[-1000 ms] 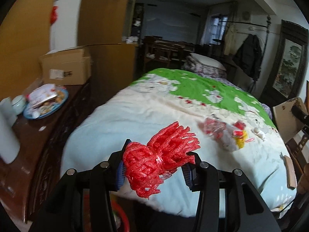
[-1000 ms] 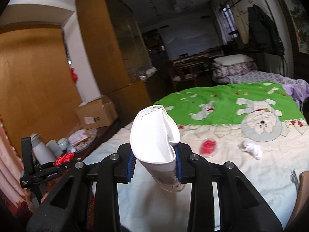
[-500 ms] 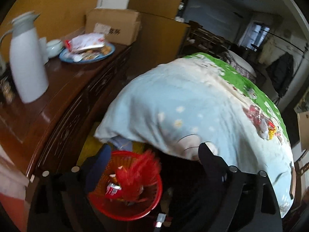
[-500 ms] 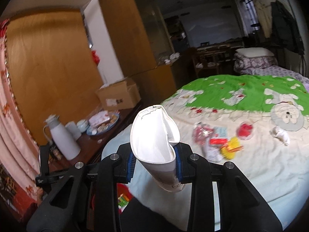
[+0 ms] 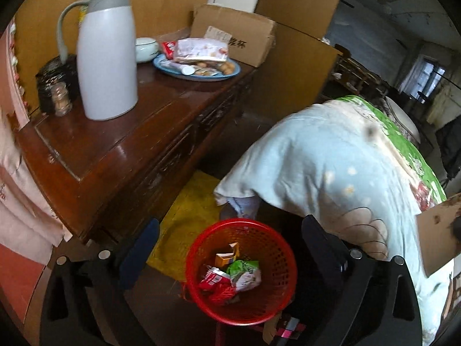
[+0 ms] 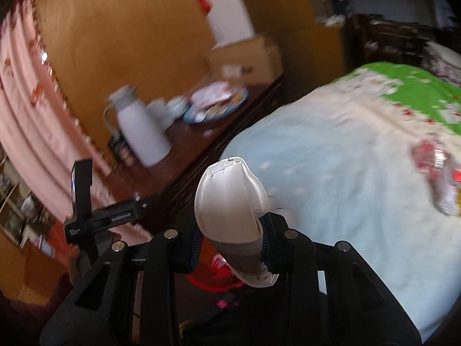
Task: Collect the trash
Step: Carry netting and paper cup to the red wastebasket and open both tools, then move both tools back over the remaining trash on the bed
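The left claw (image 5: 230, 248) is spread wide and empty, with the red basket (image 5: 276, 248) directly under it on the floor, beside the bed (image 5: 331, 173). The right claw (image 6: 230, 240) is clamped on a white paper cup (image 6: 230, 201), whose long axis points up and forward. The basket lies just below and ahead of this cup, so the right claw is next. A jug (image 5: 106, 57) stands on the wooden bench (image 5: 115, 150).

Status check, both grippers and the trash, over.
Left gripper open, empty, above red basket. Right gripper shut on crushed paper cup. Wrappers on the bed. Nothing blocking.
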`<action>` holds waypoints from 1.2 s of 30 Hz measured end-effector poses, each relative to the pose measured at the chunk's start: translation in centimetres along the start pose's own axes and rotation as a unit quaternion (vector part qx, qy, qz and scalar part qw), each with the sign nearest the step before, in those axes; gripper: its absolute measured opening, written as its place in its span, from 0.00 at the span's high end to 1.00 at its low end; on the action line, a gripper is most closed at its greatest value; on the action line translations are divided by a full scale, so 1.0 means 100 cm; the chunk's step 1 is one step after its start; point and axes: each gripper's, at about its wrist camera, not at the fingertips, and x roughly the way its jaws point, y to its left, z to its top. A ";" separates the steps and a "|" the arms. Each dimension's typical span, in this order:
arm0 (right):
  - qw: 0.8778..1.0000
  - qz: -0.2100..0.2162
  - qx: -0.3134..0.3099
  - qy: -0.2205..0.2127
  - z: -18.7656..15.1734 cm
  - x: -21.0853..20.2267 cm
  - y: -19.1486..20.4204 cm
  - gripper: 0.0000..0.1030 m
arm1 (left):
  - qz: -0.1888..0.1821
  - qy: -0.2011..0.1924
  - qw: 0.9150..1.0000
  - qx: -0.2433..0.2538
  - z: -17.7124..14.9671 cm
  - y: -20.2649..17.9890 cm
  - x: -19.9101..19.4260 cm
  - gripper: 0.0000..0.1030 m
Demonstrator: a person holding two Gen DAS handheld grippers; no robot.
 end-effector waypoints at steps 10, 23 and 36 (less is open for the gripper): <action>0.997 0.040 -0.011 0.068 0.008 0.069 0.033 0.29 | 0.021 0.006 1.000 -0.010 -0.004 0.028 0.012 0.06; 1.000 -0.011 0.000 0.011 0.010 0.020 0.012 0.24 | 0.007 -0.016 1.000 0.023 -0.002 -0.003 -0.008 0.06; 0.991 -0.082 0.023 -0.108 -0.010 -0.095 -0.030 0.15 | -0.021 -0.078 0.987 0.141 -0.011 -0.107 -0.066 0.06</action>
